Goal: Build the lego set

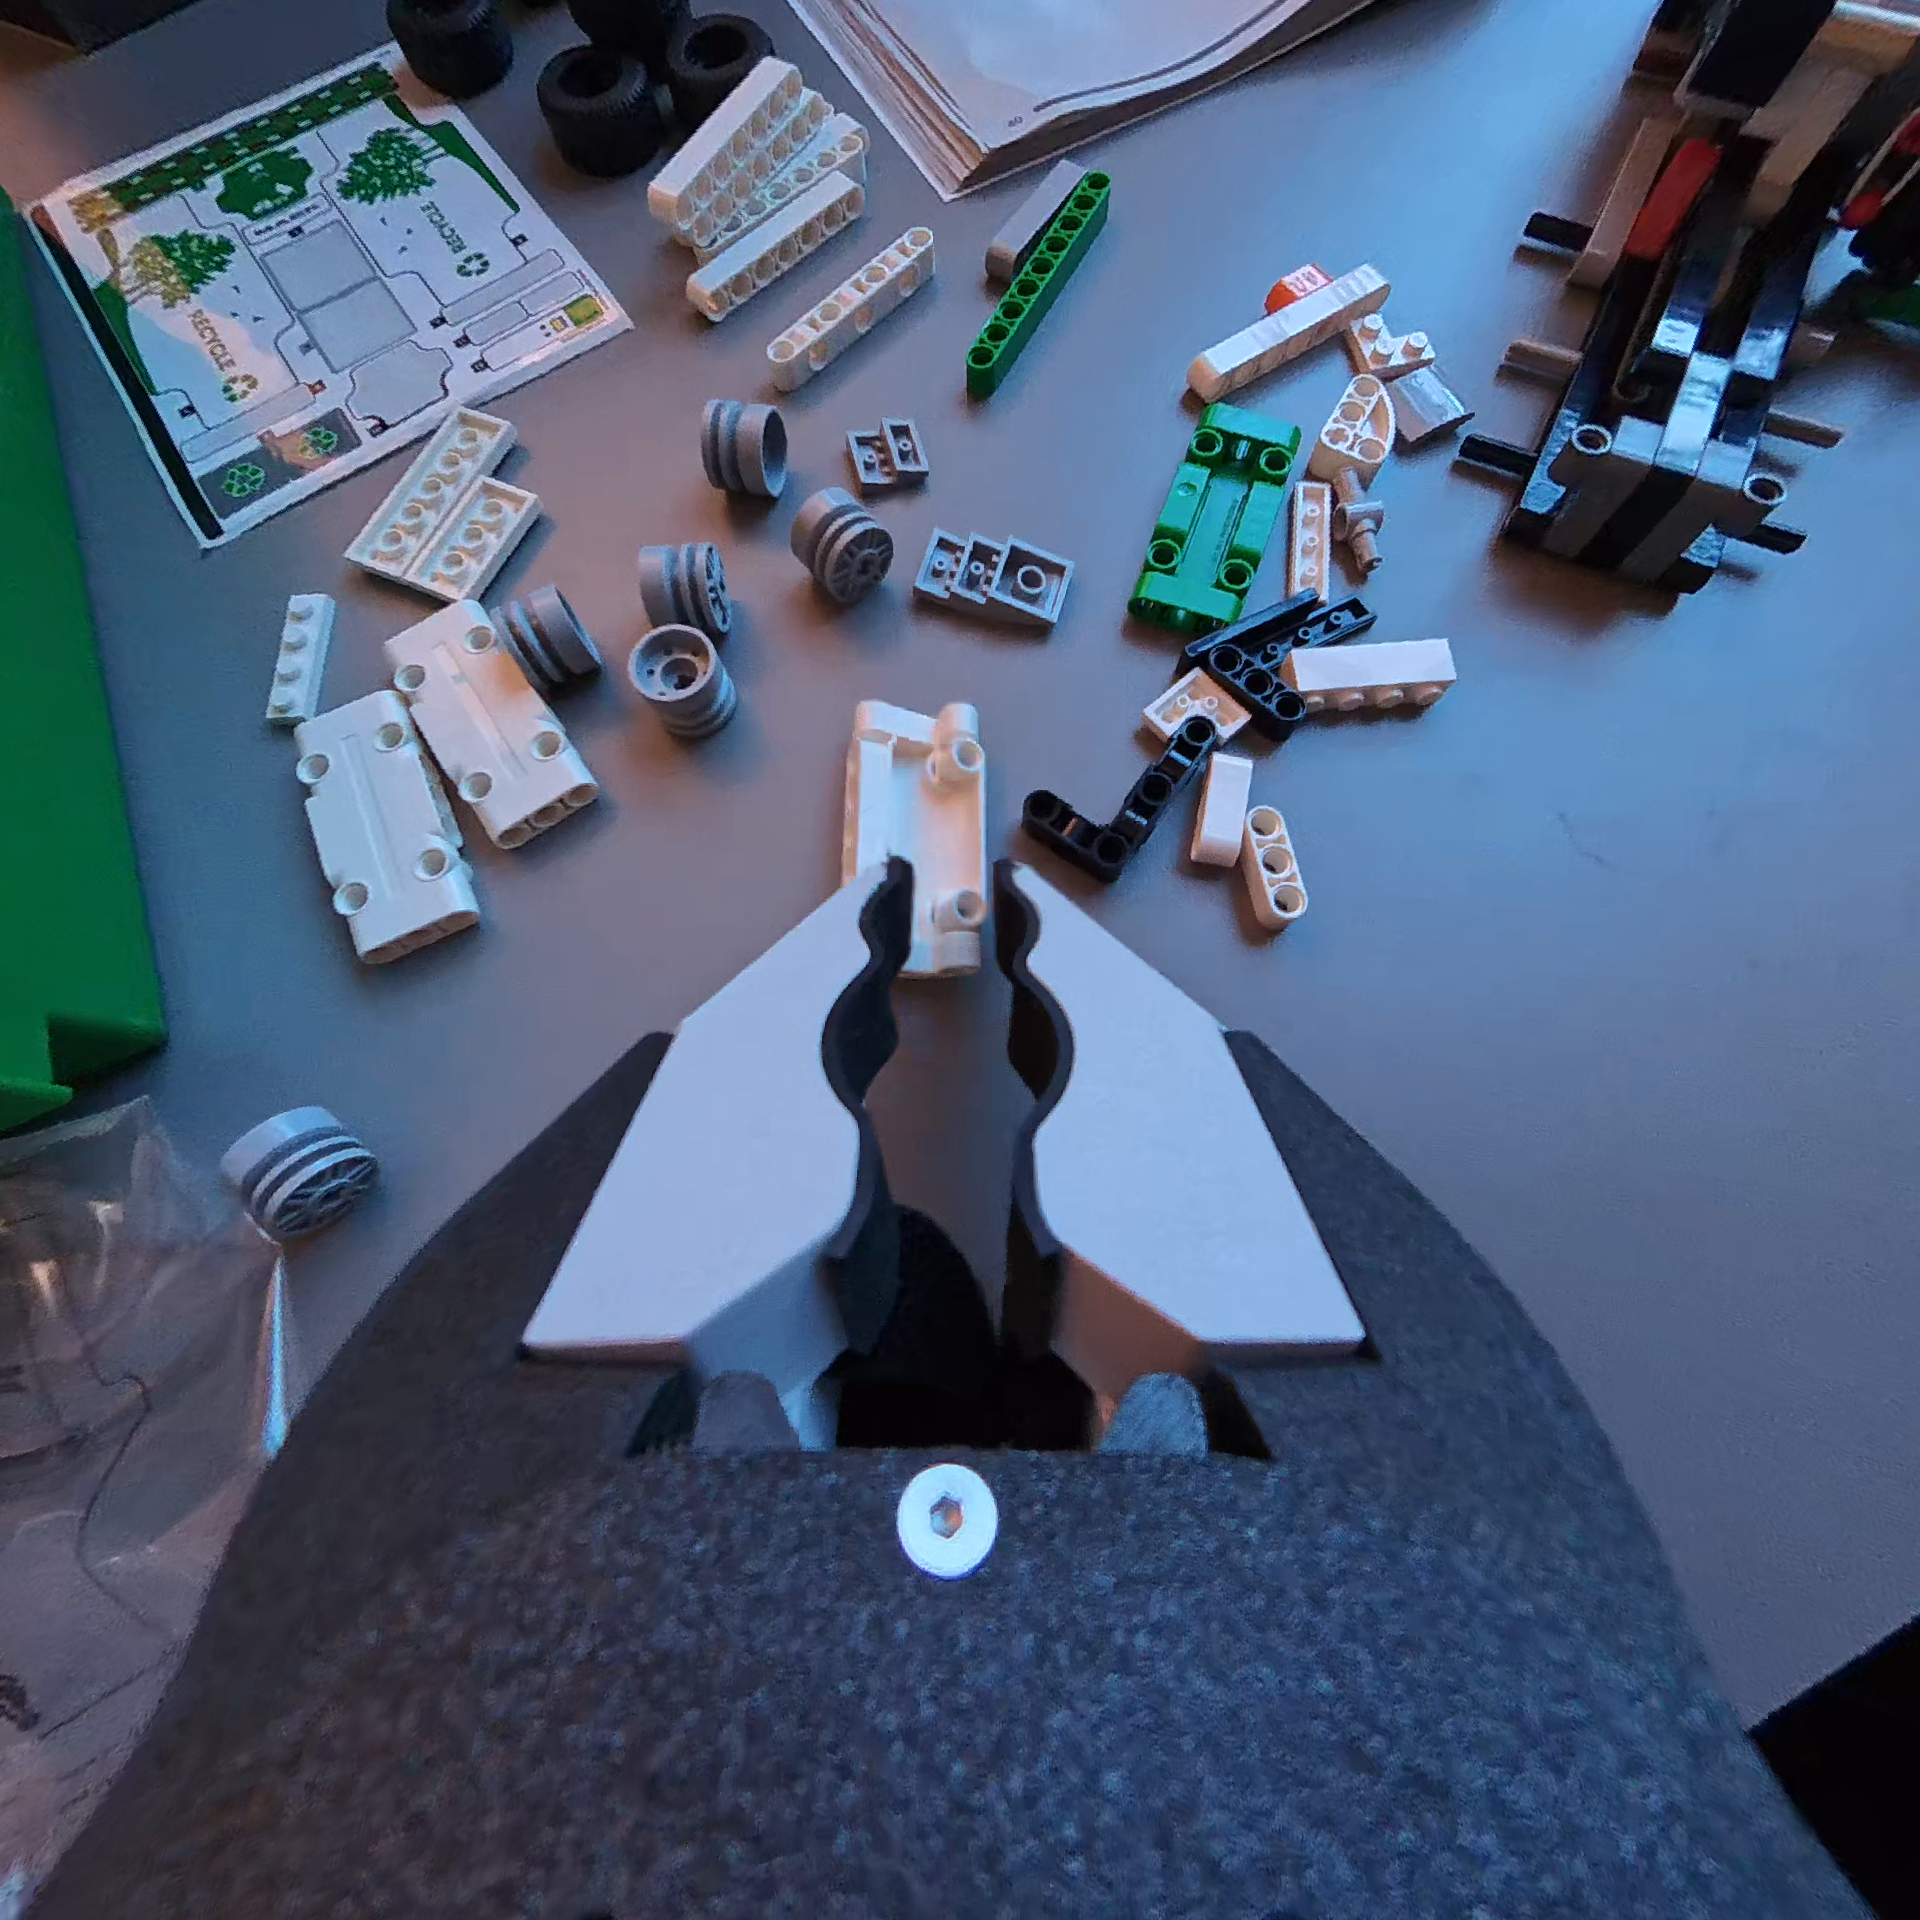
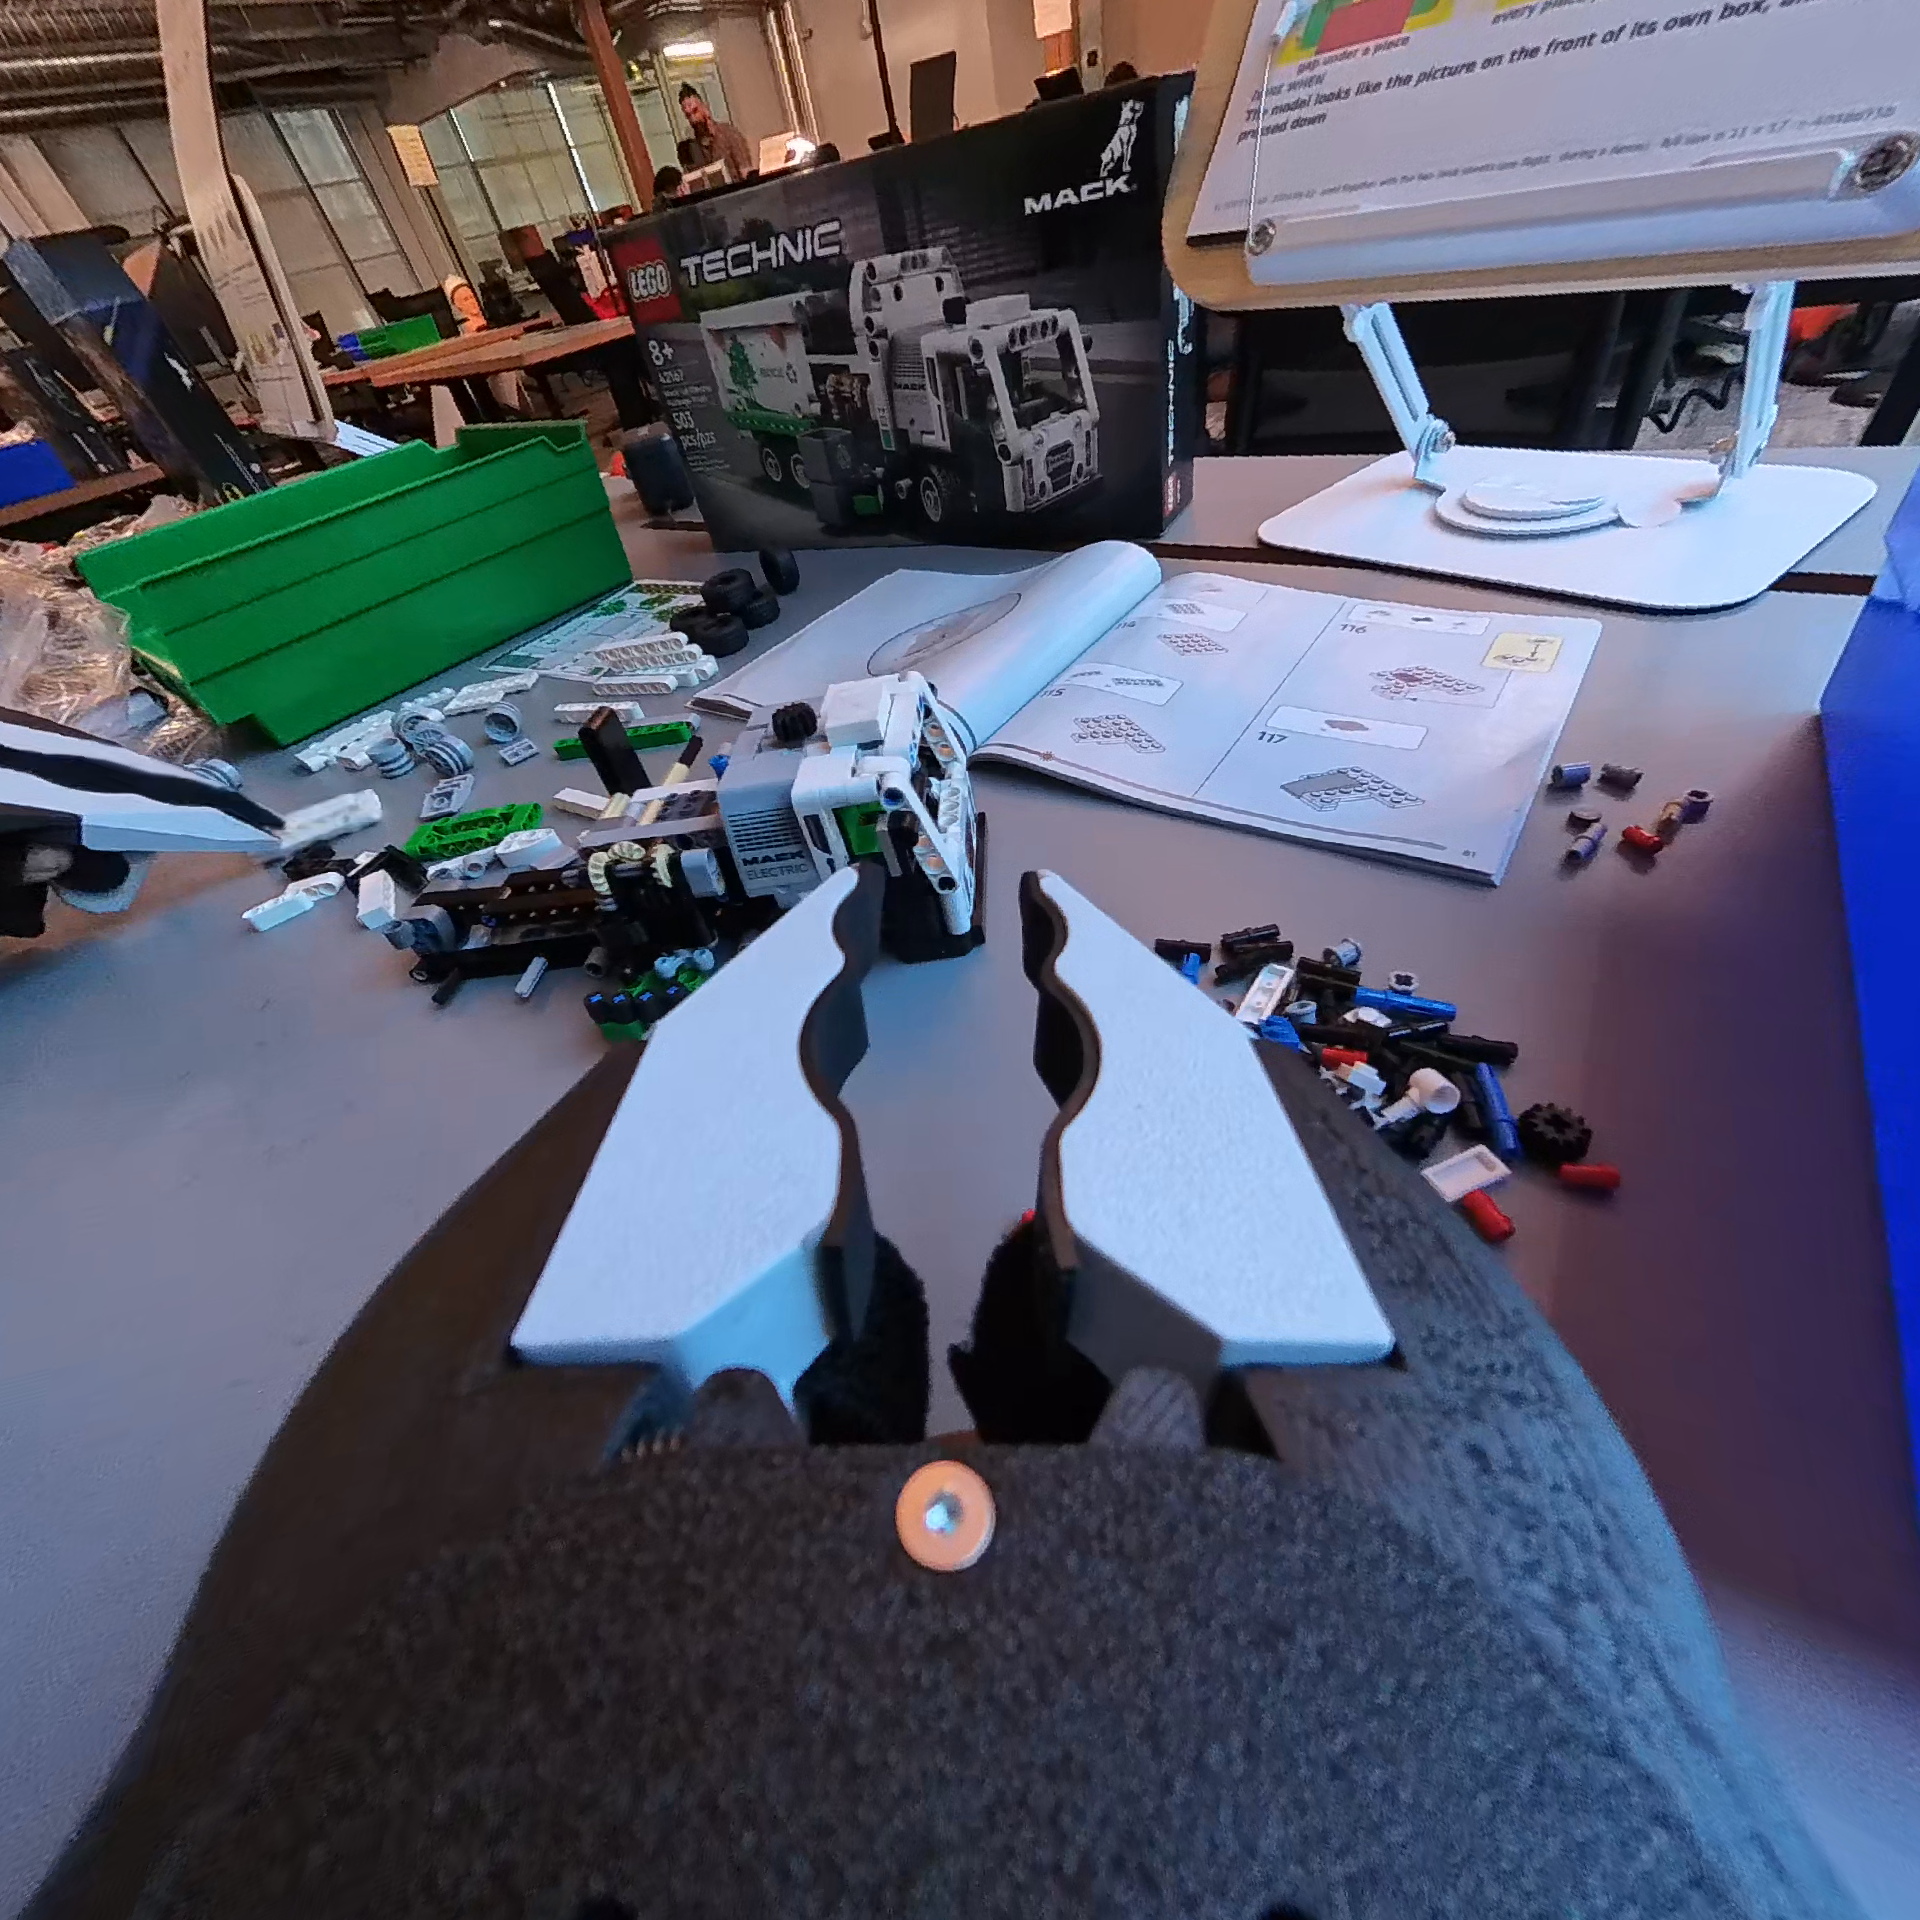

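Observation:
My left gripper [image 1: 948,878] is shut on the near end of a white Technic panel piece [image 1: 920,810], among loose parts. From the right wrist view it [image 2: 272,826] holds that piece [image 2: 335,814] out at its tip. The partly built truck [image 2: 769,831], with a white cab on a black chassis, stands mid-table; its chassis end shows at the left view's right edge [image 1: 1662,436]. My right gripper [image 2: 940,883] is open and empty, fingertips just in front of the cab.
Loose white beams [image 1: 769,177], grey wheel hubs [image 1: 686,675], black tyres [image 1: 613,94], a green panel [image 1: 1216,520] and a sticker sheet [image 1: 312,281] lie around. Open instruction booklet [image 2: 1299,707], set box [image 2: 914,312], green bin [image 2: 353,582], small pins pile [image 2: 1382,1039], white stand [image 2: 1558,520], blue box [image 2: 1881,831]. The grippers' ends are close to 40 centimetres from one another.

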Motion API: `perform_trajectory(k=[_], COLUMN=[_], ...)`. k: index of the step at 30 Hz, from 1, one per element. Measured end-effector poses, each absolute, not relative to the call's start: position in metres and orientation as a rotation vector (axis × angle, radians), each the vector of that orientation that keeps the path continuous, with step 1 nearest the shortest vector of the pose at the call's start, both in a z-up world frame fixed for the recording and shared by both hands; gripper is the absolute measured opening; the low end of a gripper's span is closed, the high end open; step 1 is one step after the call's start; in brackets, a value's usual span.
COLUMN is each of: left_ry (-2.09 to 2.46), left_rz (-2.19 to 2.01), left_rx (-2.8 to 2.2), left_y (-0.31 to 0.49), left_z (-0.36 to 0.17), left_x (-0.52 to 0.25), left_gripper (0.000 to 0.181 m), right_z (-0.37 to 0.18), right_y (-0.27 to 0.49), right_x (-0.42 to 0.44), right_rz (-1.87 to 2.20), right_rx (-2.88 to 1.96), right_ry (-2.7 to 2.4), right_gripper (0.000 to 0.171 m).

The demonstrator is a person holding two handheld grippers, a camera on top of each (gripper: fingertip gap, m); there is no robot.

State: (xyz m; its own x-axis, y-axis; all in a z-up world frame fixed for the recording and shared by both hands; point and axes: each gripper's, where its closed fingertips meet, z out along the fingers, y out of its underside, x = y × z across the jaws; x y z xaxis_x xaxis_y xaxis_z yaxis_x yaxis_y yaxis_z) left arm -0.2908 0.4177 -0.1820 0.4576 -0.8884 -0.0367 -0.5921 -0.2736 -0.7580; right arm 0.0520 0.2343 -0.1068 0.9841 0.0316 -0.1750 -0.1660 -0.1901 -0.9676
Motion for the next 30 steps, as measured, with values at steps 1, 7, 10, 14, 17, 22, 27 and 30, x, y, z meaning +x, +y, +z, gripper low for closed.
perform_trajectory(k=[1,7,10,14,17,22,27,30], left_ry=[1.215,1.02,0.955,0.921,0.928,0.947,0.971,0.981], left_rz=[-0.514,-0.562,-0.54,-0.555,-0.577,-0.58,-0.547,-0.546], left_rx=[-1.982,-1.878,-1.815,-1.815,-1.841,-1.857,-1.856,-1.873], left_y=[0.418,0.41,0.409,0.41,0.41,0.409,0.409,0.409], left_z=[-0.18,-0.155,-0.143,-0.14,-0.144,-0.147,-0.15,-0.153], left_x=[-0.291,-0.293,-0.298,-0.3,-0.299,-0.297,-0.296,-0.295], left_gripper=[0.017,0.018,0.018,0.018,0.018,0.018,0.018,0.018], right_z=[-0.107,-0.111,-0.112,-0.111,-0.109,-0.109,-0.107,-0.108], right_y=[0.234,0.237,0.237,0.237,0.236,0.235,0.233,0.233], right_x=[0.052,0.049,0.048,0.048,0.049,0.048,0.048,0.049], right_rz=[0.177,0.178,0.172,0.175,0.178,0.197,0.202,0.208], right_rx=[-1.755,-1.786,-1.791,-1.784,-1.775,-1.768,-1.758,-1.758], right_ry=[0.098,0.083,0.075,0.076,0.079,0.087,0.091,0.092], right_gripper=[0.026,0.026,0.026,0.026,0.026,0.026,0.026,0.026])
